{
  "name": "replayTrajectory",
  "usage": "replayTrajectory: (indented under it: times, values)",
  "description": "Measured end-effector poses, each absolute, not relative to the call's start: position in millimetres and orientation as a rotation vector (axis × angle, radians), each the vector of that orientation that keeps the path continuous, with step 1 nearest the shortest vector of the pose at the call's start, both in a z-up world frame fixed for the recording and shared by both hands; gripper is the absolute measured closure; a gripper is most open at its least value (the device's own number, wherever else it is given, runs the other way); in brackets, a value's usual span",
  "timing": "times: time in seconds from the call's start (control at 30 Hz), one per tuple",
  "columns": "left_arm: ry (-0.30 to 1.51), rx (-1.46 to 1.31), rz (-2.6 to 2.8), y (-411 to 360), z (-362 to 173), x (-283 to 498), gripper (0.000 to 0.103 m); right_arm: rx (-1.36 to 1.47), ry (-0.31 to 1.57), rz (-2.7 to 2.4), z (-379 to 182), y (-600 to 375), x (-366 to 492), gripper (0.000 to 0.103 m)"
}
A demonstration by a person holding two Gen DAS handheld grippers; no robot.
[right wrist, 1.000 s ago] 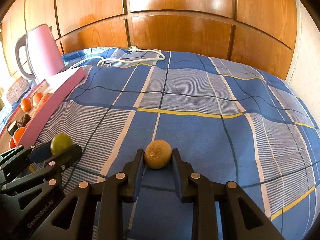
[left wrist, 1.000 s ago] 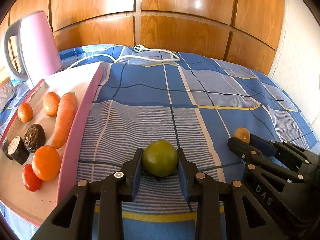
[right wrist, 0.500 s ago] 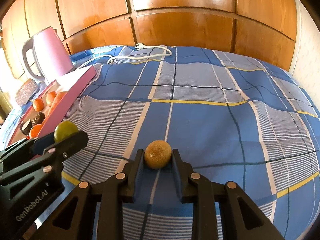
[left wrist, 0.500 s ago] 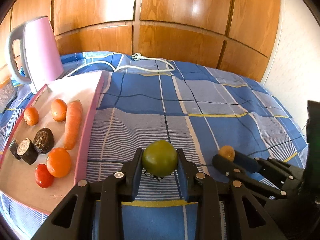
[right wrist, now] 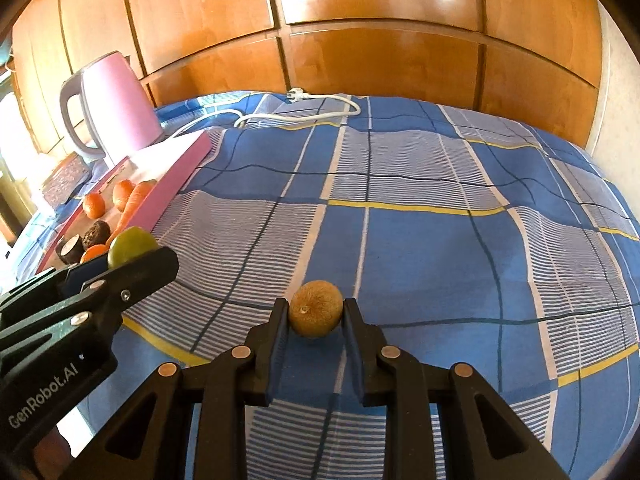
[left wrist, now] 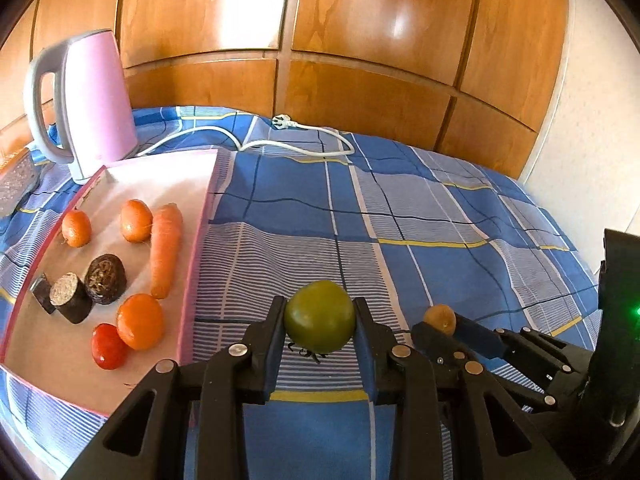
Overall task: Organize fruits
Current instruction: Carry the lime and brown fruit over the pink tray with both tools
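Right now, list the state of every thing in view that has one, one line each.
Left tool: shut on the green tomato.
Green tomato: gripped, lifted off the bedsheet.
Right tool: shut on the brown fruit.
Brown fruit: gripped.
Pink tray: lying on the bed, holding produce.
Carrot: lying in the tray.
Pink kettle: upright, lid closed.
Plug: unplugged, lying on the bedsheet.

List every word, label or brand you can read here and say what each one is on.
"GenRobot.AI": white lettering on the black body of the left gripper, seen from the right wrist view.
Small markings on the tray rim's far-left edge: too blurred to read.
Nothing else bears readable text.
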State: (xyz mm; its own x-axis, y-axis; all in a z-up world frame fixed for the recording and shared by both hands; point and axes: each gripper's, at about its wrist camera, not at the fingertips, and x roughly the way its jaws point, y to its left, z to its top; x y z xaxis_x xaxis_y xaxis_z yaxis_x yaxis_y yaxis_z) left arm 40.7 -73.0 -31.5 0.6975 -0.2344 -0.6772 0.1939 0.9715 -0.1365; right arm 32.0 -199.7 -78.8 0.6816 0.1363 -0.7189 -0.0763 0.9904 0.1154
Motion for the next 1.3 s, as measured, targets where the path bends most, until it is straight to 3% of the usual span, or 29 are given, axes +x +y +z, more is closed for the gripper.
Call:
replayTrajectory:
  times: [0.33, 0.97, 1.3]
  values:
    - [0.745, -0.125, -0.167, -33.8, -16.5, 43.2, 0.071, 0.058, 0.814, 0.195, -72.4, -176.0, 32.5, 0.076]
    - [0.709, -0.303, 0.126, 110.0, -11.4, 33.6, 0.071, -0.074, 0.794, 0.451, -47.5, -94.0, 45.7, 0.076]
    - [0.727, -0.319, 0.131, 125.6, -20.1, 20.9, 0.071, -0.099, 0.776, 0.549, -35.7, -51.7, 57.7, 0.076]
